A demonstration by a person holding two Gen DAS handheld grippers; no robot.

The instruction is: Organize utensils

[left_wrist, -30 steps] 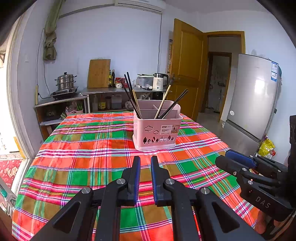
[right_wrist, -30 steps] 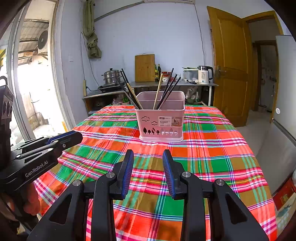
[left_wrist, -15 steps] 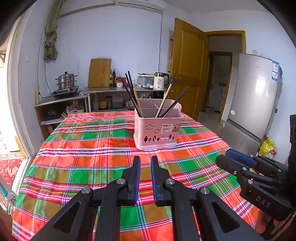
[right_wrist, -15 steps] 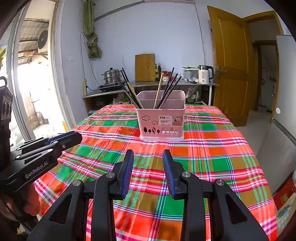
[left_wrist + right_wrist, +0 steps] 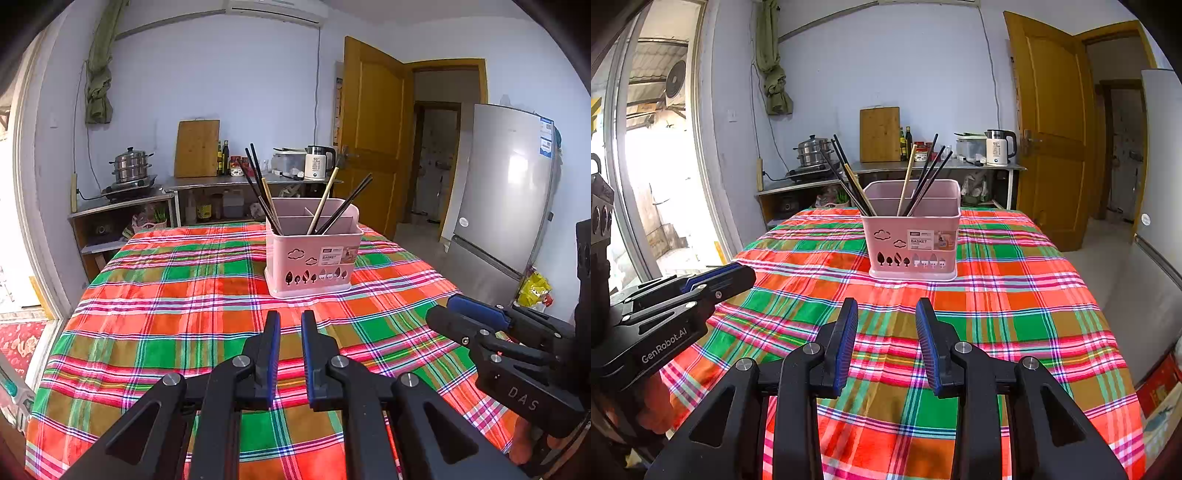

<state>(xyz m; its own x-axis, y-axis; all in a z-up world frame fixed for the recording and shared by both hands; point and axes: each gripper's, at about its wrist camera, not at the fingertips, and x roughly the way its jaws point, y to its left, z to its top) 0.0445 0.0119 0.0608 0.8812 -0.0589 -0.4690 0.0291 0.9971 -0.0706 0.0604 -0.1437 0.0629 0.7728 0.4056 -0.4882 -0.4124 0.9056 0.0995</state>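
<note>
So going L to R: left gripper (image 5: pixel 287 354) hangs low over the plaid tablecloth (image 5: pixel 177 332), jaws nearly together w/ just a thin slit between the blue pads, nothing in them. Straight ahead and a bit right of its fingertips sits the pink basket (image 5: pixel 314 262), standing upright around mid-table, clearly apart from both tools. Inside it the utensils are chopsticks: a dark bunch (image 5: pixel 258 184) leaning up-left out of the near-left corner, a pale wooden one (image 5: pixel 325 197) roughly in the middle, and dark ones (image 5: pixel 347 203) tilting up-right. So long axes are all steep, fanning outward, tips well above the rim. Right gripper (image 5: pixel 886 339) has its jaws parted wider, also empty, and from its cam the basket (image 5: pixel 911 236) is dead ahead, so imo it's the better lined-up one for the right-leaning sticks; the left one suits the left bunch. Neither looks obviously nearer tbh. Can't tell exactly which compartment each stick is in, dividers only partly show. Room-wise: bare cloth between grippers and basket, no clutter, so a straight forward-and-up approach is free. Table edges drop off both sides, fridge (image 5: pixel 506 184) off the right, and the basket looks light, so a sideways tug on a stick could prob tip or slide it.
</note>
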